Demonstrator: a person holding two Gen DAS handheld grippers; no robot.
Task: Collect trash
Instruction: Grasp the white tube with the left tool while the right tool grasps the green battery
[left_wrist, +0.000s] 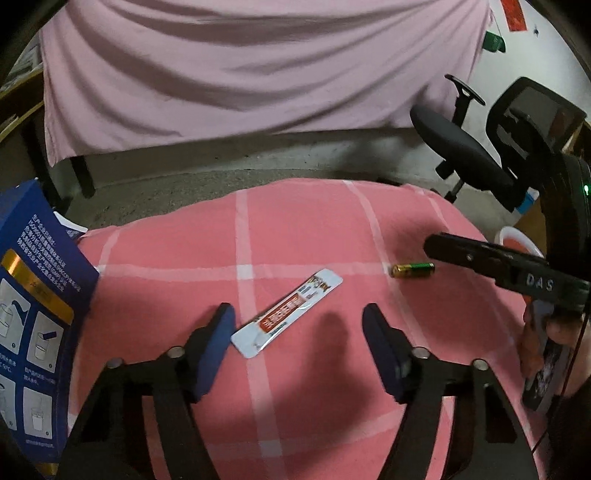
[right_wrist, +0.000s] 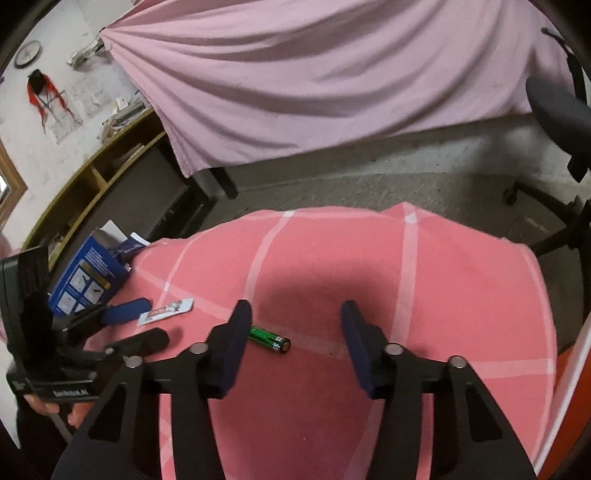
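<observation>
Two grippers over a pink checked cloth (left_wrist: 295, 229), left gripper (left_wrist: 299, 332) fingers spread around a sachet (left_wrist: 286, 312) at frame centre, right gripper (right_wrist: 295, 332) fingers apart, battery (right_wrist: 269, 339) beside its left pad, neither pinching anything.

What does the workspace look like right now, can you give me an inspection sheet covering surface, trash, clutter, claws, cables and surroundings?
Surface: pink checked cloth over the table.
Job's things: sachet lying flat; green battery lying on its side.
Clutter: blue box standing at the table's left edge.
Claws: left claw open around the sachet; right claw open, battery beside its left finger, pads not pressing.
Cables: thin red cable by the right hand.
Surroundings: pink sheet, office chair, wooden shelf.
</observation>
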